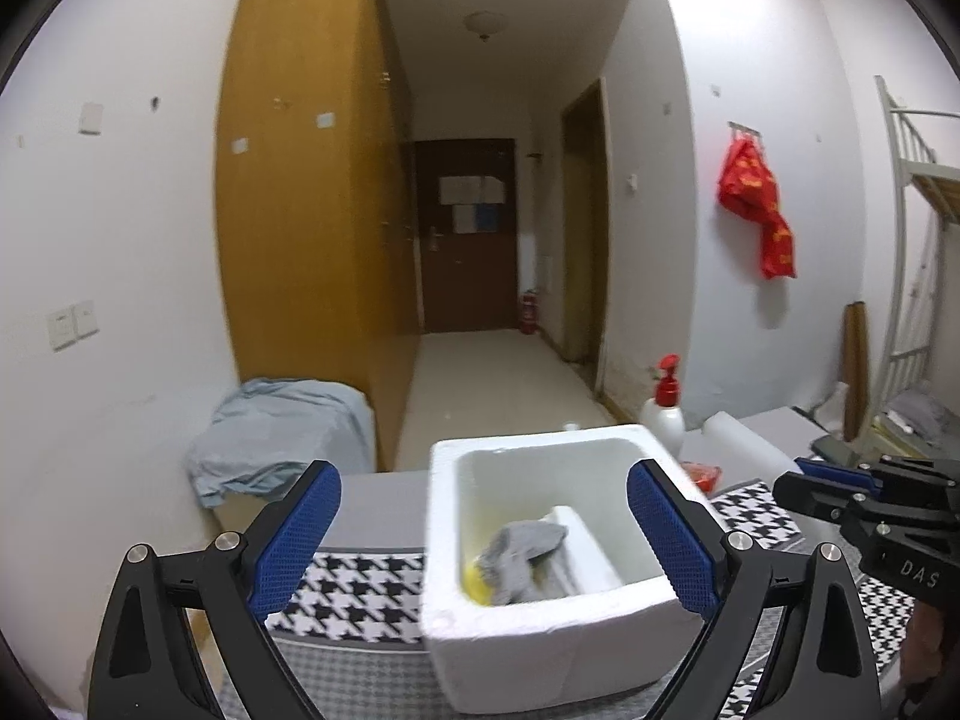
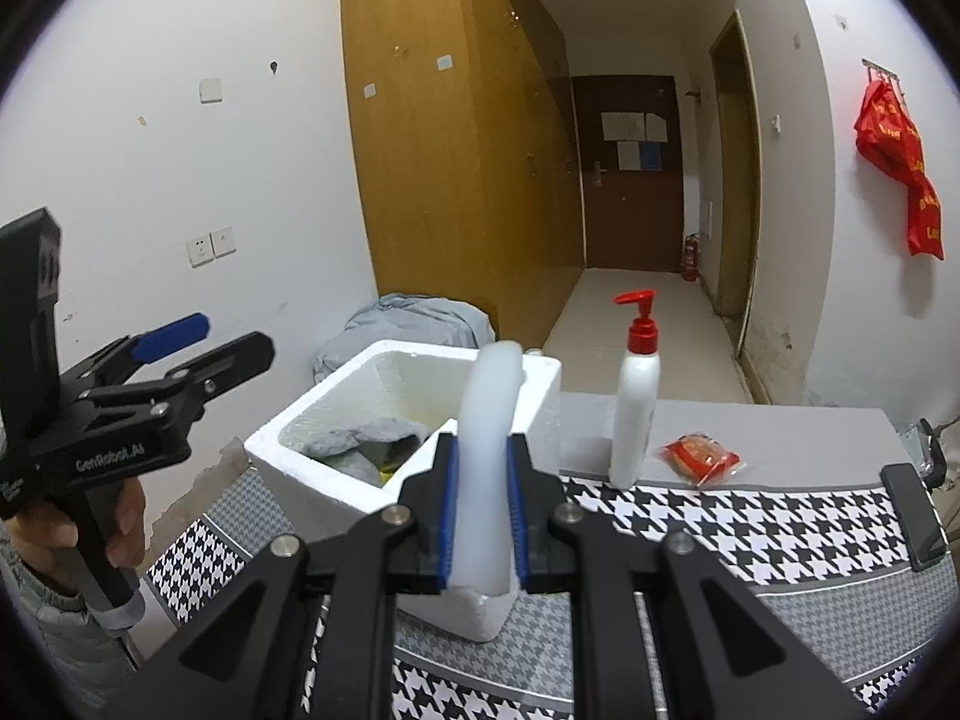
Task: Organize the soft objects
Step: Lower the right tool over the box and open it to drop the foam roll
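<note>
A white foam box [image 1: 540, 612] stands on the houndstooth table cover [image 1: 354, 594]. Inside it lie a grey cloth [image 1: 522, 552] and something yellow [image 1: 474, 585]. My left gripper [image 1: 486, 540] is open, its blue pads wide apart on either side of the box, with nothing between them but the box's near edge. My right gripper [image 2: 483, 504] is shut on a bent white foam strip [image 2: 489, 420], which it holds upright just in front of the box [image 2: 318, 480]. The grey cloth [image 2: 366, 438] also shows in the right wrist view. The left gripper [image 2: 234, 339] hovers open to the left of the box, held by a hand.
A white pump bottle with a red top [image 2: 636, 408] and a red snack packet [image 2: 699, 456] sit to the right of the box. A dark flat object [image 2: 912, 516] lies at the table's right edge. A blue-grey cloth [image 1: 276, 432] covers something low beside the wardrobe.
</note>
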Motion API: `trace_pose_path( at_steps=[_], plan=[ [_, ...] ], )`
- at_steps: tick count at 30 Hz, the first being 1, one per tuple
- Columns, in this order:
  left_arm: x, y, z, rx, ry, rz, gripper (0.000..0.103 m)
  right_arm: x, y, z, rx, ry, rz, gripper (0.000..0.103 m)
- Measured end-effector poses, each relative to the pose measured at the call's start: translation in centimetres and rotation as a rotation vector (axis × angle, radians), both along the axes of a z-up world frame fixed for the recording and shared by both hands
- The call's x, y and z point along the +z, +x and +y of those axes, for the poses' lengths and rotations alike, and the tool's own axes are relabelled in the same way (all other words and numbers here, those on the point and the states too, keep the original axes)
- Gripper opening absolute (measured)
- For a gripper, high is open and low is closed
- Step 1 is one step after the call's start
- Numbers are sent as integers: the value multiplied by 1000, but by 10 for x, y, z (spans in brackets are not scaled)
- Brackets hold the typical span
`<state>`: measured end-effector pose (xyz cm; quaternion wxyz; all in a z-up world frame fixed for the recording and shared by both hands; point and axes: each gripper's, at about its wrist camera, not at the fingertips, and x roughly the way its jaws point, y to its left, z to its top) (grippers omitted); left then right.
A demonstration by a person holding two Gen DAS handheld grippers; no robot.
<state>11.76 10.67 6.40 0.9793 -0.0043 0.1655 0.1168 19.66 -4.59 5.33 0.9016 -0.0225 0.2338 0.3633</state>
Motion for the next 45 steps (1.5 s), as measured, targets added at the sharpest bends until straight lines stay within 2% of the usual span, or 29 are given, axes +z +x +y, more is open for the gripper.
trace_pose_path(
  at_steps=[5, 8, 16, 21, 29, 45],
  plan=[
    [-1, -10, 9, 39, -18, -16, 97, 1, 2, 9, 17, -5, 4, 19],
    [0, -15, 14, 66, -28, -30, 102, 3, 1, 14, 26, -9, 0, 19],
    [-6, -24, 18, 97, -34, -41, 102, 4, 1, 29, 51, -23, -8, 19],
    [-14, -33, 25, 171, -41, -43, 102, 3, 7, 38, 55, -35, -2, 19],
    [-23, -41, 33, 219, -53, -53, 102, -1, 12, 53, 64, -48, 11, 19],
    [-35, -55, 30, 211, -41, -15, 102, -6, 23, 79, 92, -73, 17, 19]
  ],
)
